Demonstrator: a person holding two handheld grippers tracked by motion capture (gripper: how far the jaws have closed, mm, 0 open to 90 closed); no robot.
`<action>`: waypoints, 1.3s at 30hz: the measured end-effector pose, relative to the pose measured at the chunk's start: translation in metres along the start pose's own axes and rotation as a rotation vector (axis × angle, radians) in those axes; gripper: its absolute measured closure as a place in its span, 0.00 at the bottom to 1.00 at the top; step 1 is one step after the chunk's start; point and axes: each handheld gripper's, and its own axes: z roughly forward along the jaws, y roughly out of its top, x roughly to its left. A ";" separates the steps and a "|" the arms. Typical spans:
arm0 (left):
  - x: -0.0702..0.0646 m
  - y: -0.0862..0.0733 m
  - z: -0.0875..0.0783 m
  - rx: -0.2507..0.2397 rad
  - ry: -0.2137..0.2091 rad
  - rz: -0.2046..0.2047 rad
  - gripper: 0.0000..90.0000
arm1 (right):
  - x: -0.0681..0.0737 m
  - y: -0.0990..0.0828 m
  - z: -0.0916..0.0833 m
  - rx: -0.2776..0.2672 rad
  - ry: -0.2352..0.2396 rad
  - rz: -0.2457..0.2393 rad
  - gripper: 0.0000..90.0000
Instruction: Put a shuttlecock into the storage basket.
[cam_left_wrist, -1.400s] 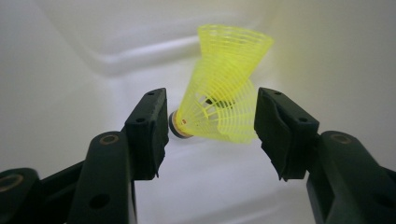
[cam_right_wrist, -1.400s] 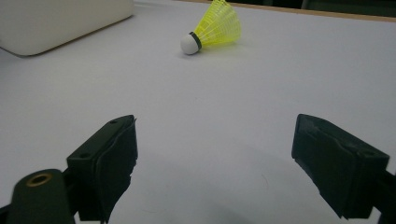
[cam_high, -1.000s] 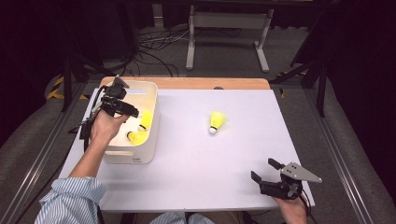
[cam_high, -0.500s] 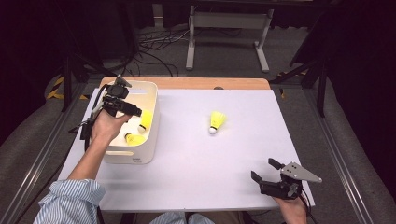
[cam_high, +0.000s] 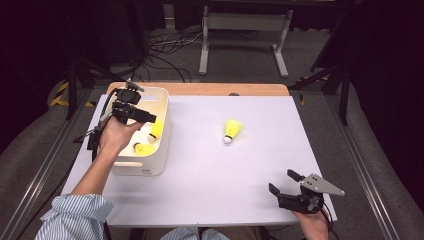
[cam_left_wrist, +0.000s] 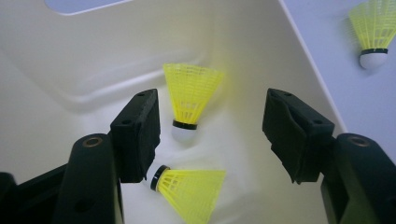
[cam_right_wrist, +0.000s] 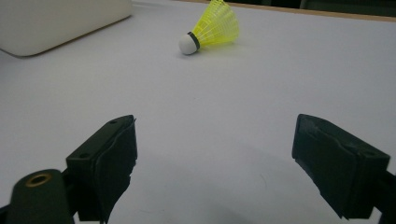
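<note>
Two yellow shuttlecocks lie inside the cream plastic bin (cam_high: 150, 167) at the left of the counter (cam_high: 210, 175). In the left gripper view one shuttlecock (cam_left_wrist: 190, 100) stands on its white cork against the bin's inner wall, skirt upward, and the second shuttlecock (cam_left_wrist: 191, 185) lies on its side just below it, cork toward the left jaw. The left tool (cam_high: 142, 116) hangs over the bin's opening, pointing down into it; its jaws stand moderately wide with nothing pressed between them. The upright shuttlecock shows between the jaws but farther down, clear of both pads as far as the view tells. The person's left hand (cam_high: 116, 136) grips the tool body, a striped sleeve (cam_high: 75, 217) trailing toward the near edge.

Near the middle of the counter, well apart from the bin, a third shuttlecock (cam_high: 231, 131) rests on its side, cork toward the person. In the right gripper view this shuttlecock (cam_right_wrist: 211, 28) lies far ahead of the jaws, cork to the left.

At the near right corner the right tool (cam_high: 283, 183) sits low over the counter, jaws spread wide and empty, aimed toward the middle of the counter.
</note>
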 end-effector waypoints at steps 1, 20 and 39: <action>-0.001 0.000 -0.001 -0.008 -0.004 -0.001 0.42 | 0.000 0.000 0.000 0.000 0.000 0.000 0.16; -0.021 0.002 -0.014 -0.047 -0.038 0.065 0.45 | 0.000 0.000 0.000 -0.001 0.000 0.002 0.16; -0.037 0.002 -0.014 -0.058 -0.070 0.112 0.44 | 0.000 0.000 0.000 -0.003 0.003 0.006 0.16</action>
